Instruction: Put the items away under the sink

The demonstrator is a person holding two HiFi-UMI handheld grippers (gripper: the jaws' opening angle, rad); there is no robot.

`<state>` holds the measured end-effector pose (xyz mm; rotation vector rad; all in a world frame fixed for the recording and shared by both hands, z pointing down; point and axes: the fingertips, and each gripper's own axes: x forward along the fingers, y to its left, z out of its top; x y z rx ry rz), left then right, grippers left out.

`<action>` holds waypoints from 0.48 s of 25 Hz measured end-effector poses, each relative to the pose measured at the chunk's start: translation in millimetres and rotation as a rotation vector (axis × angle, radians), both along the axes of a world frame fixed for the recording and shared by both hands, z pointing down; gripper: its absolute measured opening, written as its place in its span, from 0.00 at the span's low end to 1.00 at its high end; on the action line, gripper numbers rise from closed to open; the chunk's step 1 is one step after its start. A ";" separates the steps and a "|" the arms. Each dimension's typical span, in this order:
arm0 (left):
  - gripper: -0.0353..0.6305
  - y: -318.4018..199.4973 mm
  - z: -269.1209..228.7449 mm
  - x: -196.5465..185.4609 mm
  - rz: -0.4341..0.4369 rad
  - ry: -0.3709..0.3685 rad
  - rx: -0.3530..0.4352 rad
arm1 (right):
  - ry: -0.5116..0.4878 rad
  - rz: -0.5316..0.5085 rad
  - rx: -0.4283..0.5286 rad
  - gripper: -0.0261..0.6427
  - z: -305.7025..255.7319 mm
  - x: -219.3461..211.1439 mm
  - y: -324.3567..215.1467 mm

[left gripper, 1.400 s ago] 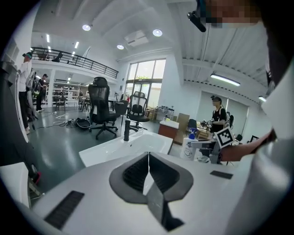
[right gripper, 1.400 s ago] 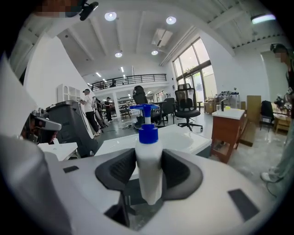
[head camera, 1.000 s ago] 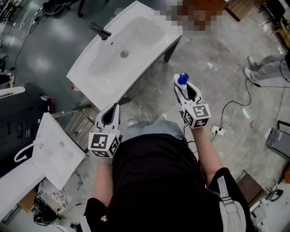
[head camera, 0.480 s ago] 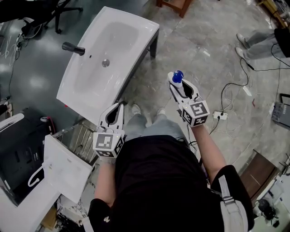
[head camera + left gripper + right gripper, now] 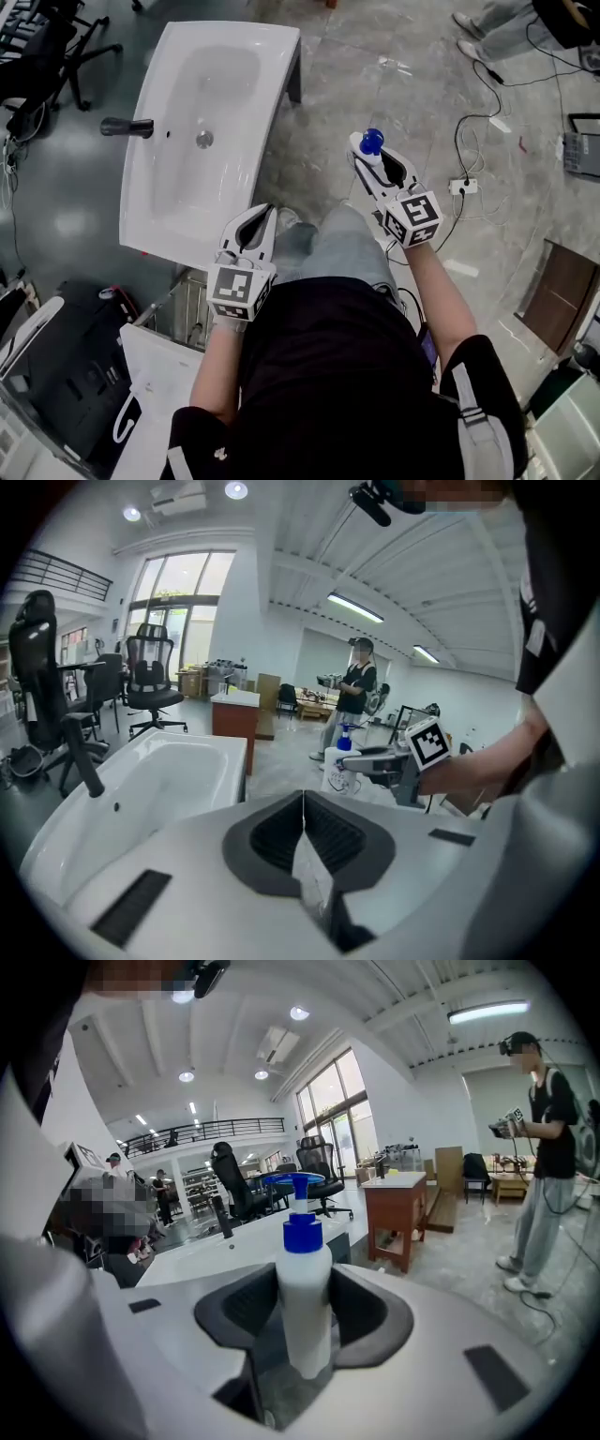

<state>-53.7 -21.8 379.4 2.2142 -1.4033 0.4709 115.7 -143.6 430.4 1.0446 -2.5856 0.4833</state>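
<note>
White-shelled and closest to us, our left hand-held gripper (image 5: 266, 212) hangs just off the near end of the sink (image 5: 155, 192), its jaws pressed together pad against pad. A metal wire rack (image 5: 185, 305) stands below that same near end, on the faucet side of this hand-held gripper.

Our right hand-held gripper (image 5: 373, 161) is out beyond the sink's long side opposite the faucet, near the sink but clear of it, over the marbled grey floor (image 5: 328, 122). It pinches a white pump bottle (image 5: 372, 142) by the body. The bottle stands upright between the pads, with its blue pump head rising above the jaws. So the bottle is in the air beside the sink, at about the level of its near end, not under it.

On the sink itself, a black faucet (image 5: 127, 127) sits on the long edge away from the bottle, and the round drain (image 5: 203, 139) lies just inside that edge. A dark leg (image 5: 293, 80) shows under the far corner.

Past the bottle, farther from the sink, a white power strip (image 5: 461, 187) lies on the floor with its cables. Farther still, beyond the sink's far end, a person (image 5: 487, 33) stands on the bottle's side and black office chairs (image 5: 47, 56) on the faucet's side.
</note>
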 end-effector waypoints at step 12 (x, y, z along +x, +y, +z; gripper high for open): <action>0.09 -7.3 68.5 61.5 0.254 -0.028 -0.146 | 0.033 0.068 -0.025 0.33 69.2 25.2 13.4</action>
